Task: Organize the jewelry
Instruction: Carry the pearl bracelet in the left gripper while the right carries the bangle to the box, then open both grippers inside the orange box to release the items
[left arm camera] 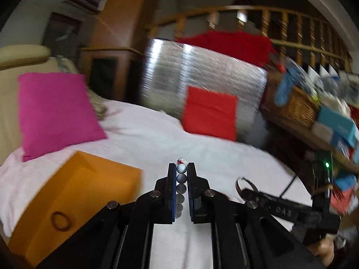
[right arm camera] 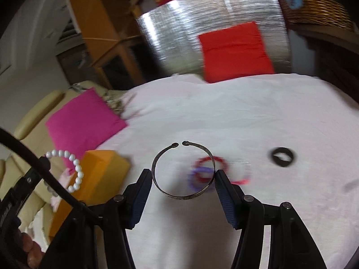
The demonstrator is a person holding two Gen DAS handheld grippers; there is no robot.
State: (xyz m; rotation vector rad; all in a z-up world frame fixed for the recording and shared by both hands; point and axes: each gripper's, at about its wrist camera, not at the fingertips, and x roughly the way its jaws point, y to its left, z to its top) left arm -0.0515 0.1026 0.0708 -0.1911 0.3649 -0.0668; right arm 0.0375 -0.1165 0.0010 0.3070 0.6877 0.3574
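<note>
My left gripper (left arm camera: 181, 168) is shut on a white pearl bracelet (left arm camera: 181, 178), held above the white cloth; the bracelet also shows in the right wrist view (right arm camera: 75, 170). My right gripper (right arm camera: 182, 176) is shut on a silver open cuff bangle (right arm camera: 182, 172), held level above the cloth; the bangle also shows in the left wrist view (left arm camera: 243, 185). An open orange box (left arm camera: 74, 199) sits at the left, with a brown ring-shaped bracelet (left arm camera: 60, 220) inside. On the cloth lie red (right arm camera: 209, 169), purple (right arm camera: 198, 179) and dark (right arm camera: 282, 157) bangles.
A white cloth (right arm camera: 246, 116) covers the surface. A pink cushion (left arm camera: 56, 112) lies at the left, a red cushion (left arm camera: 209, 113) against a silver panel (left arm camera: 202, 71) at the back. A wicker basket (left arm camera: 296, 105) and clutter stand at the right.
</note>
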